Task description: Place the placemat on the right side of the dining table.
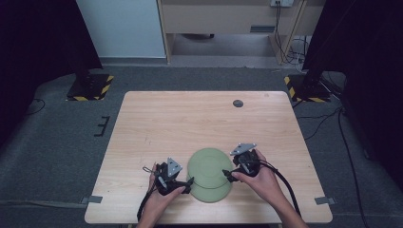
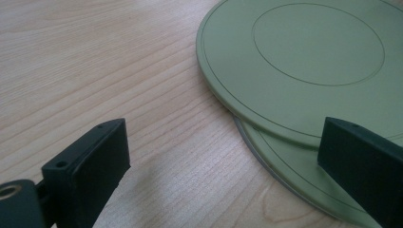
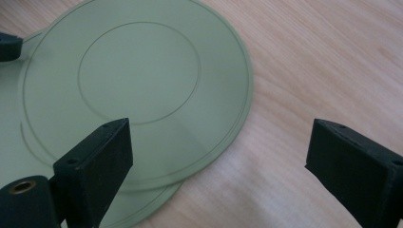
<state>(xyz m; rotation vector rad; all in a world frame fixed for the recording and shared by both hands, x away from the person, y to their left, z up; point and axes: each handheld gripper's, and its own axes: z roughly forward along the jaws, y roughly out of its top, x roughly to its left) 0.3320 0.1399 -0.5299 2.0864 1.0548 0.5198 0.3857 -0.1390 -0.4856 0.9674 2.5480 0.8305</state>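
While two pale green plates lie stacked near the front edge of the worktop [image 1: 142, 123], roughly midway between its front corners, a hand-held gripper sits at each side of them. The upper plate [image 1: 207, 165] is shifted toward the far edge, so the lower plate [image 1: 211, 192] shows as a crescent at the near side. Both are round, flat discs with a matte, smooth surface and a faint circle scribed around the centre; being round, they have no long axis to line up with. They look like plastic or silicone, though the views cannot settle that.

The left hand-held gripper [image 1: 188, 183] has its jaws spread wide with nothing between them, and the stack's rim lies just ahead and toward its right jaw, which overlaps the lower plate. The right hand-held gripper [image 1: 227, 175] is likewise spread and empty, the upper plate's rim passing between its jaws. Both are about equally close. The pale wood grain runs fine and even.
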